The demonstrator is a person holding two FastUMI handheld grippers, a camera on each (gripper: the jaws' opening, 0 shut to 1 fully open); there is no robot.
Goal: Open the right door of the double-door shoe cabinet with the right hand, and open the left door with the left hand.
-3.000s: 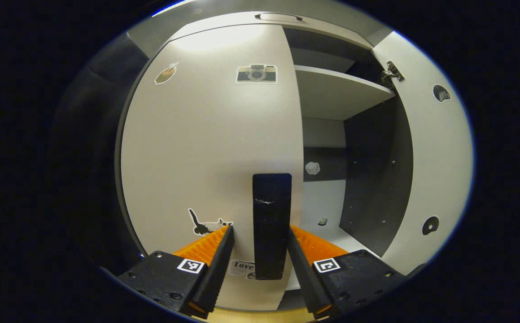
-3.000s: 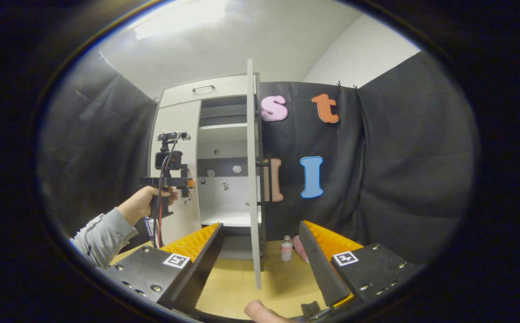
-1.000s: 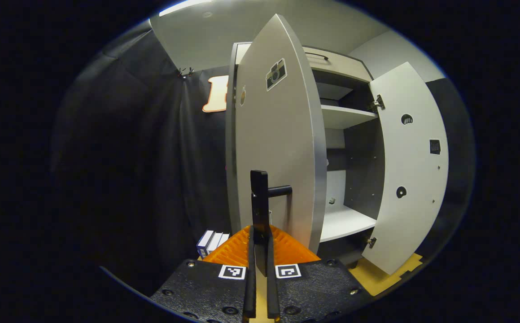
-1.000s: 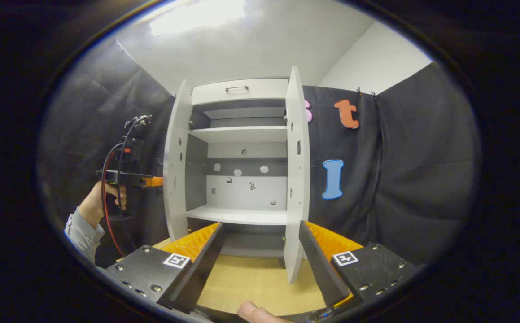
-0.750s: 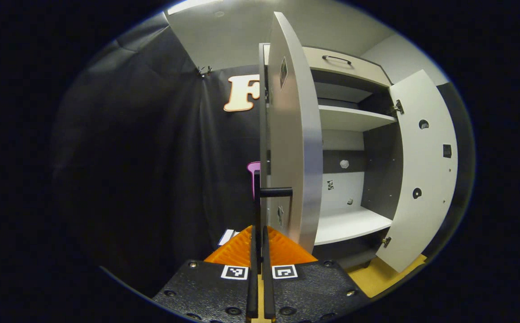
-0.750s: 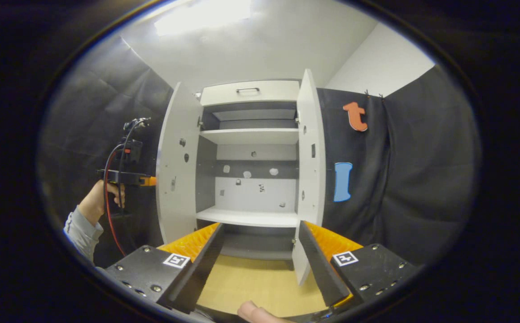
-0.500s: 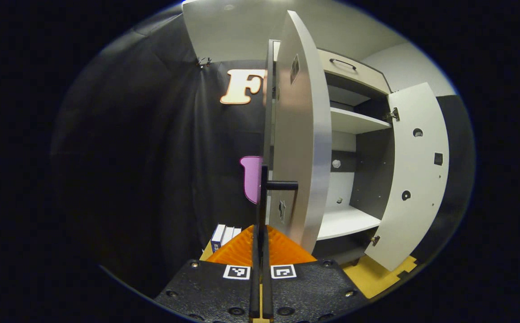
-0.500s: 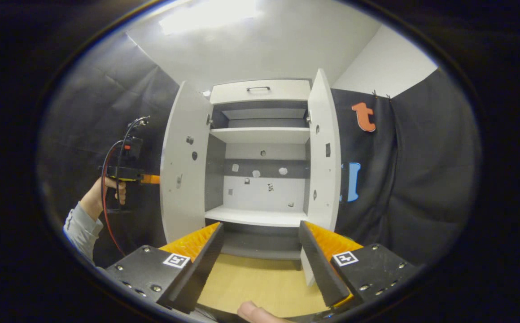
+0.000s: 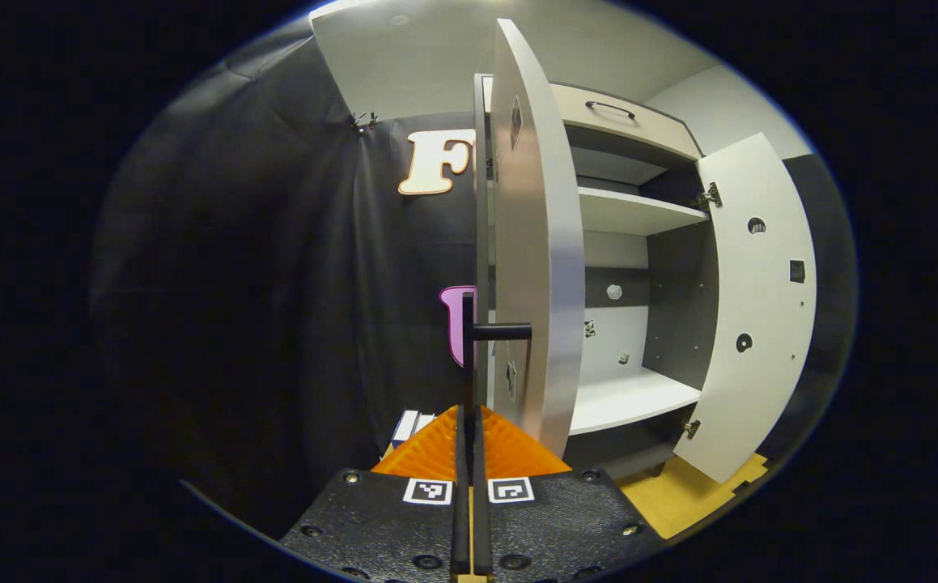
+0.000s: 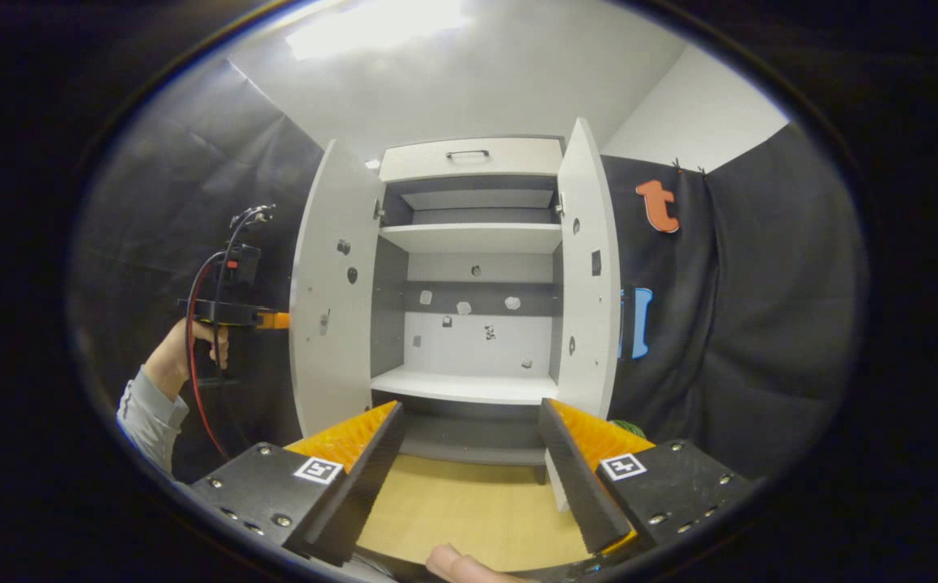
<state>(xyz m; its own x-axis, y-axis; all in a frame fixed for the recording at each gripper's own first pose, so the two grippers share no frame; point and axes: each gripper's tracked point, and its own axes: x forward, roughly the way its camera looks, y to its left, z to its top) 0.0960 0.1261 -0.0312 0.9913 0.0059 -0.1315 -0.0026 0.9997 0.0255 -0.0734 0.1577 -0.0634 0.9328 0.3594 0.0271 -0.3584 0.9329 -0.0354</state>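
Your left gripper (image 9: 469, 453) has its jaws closed on the black handle (image 9: 469, 340) of the left door (image 9: 537, 267); both fingers press the vertical bar of the handle from either side. In the left gripper view that door stands swung well out from the shoe cabinet (image 9: 622, 210), so you see it nearly edge-on, with its handle bar reaching up just above your fingers. Past it, the right door (image 9: 752, 308) hangs wide open on its hinges, and the white shelves inside are in plain sight. Some small boxes (image 9: 412, 423) sit low down by the cloth wall, to the left of your fingers.

Your right gripper (image 10: 469, 453) has its jaws spread wide, with nothing between them. It hangs back from the cabinet (image 10: 473, 158), over the wooden bench (image 10: 460, 514) and well apart from both doors. In the right gripper view the left door (image 10: 331, 300) and the right door (image 10: 590, 275) stand open on either side of the shelves, and small stickers (image 10: 464, 308) dot the back panel. Farther left you see your own hand (image 10: 193, 344) and grey sleeve (image 10: 145, 413) holding the left gripper (image 10: 274, 321) just at the outer face of the left door. A fingertip (image 10: 448, 559) shows at the bottom edge of that view
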